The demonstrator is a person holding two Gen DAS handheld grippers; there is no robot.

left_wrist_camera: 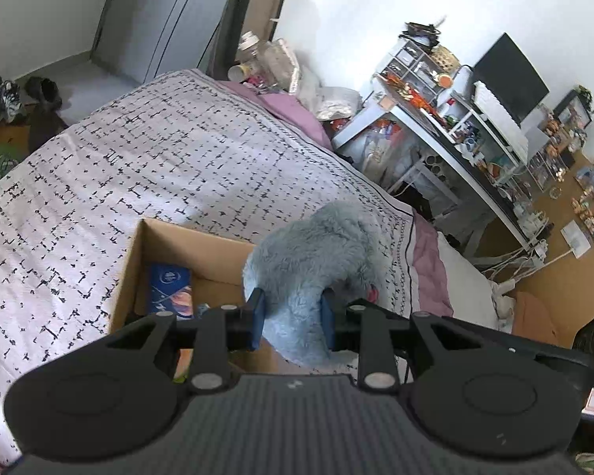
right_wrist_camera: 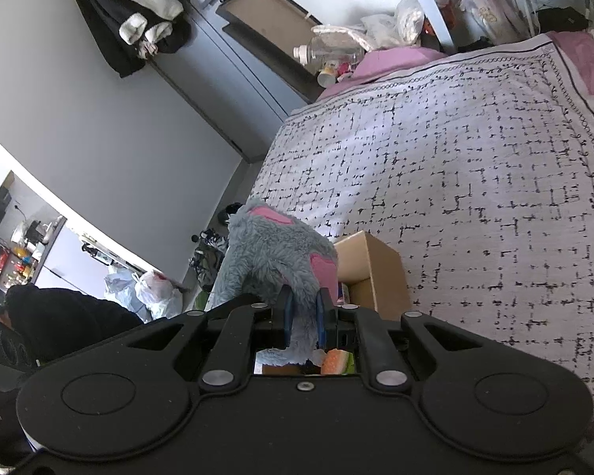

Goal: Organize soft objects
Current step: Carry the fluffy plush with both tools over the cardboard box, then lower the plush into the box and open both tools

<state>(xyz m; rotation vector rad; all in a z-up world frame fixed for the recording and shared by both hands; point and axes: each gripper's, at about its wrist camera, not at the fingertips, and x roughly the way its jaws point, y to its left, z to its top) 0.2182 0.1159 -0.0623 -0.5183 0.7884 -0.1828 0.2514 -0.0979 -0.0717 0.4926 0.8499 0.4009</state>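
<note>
Nearest, matte black ribbed housing and blue-padded fingers of the left gripper [left_wrist_camera: 293, 318], clenched on a shaggy grey-blue plush toy [left_wrist_camera: 316, 253] with long, fluffy pile. Right gripper [right_wrist_camera: 304, 320] likewise clamped tight on a narrow limb of the same furry toy [right_wrist_camera: 273, 261], smooth pink patches showing. Held above the near edge of the bed [left_wrist_camera: 158, 158], partly over an open brown cardboard box [left_wrist_camera: 166, 241] with a glossy blue packet [left_wrist_camera: 169, 291] inside. Beyond, flat quilted bedspread, white with black broken-line grid. Far right, cluttered white desk [left_wrist_camera: 435, 126].
</note>
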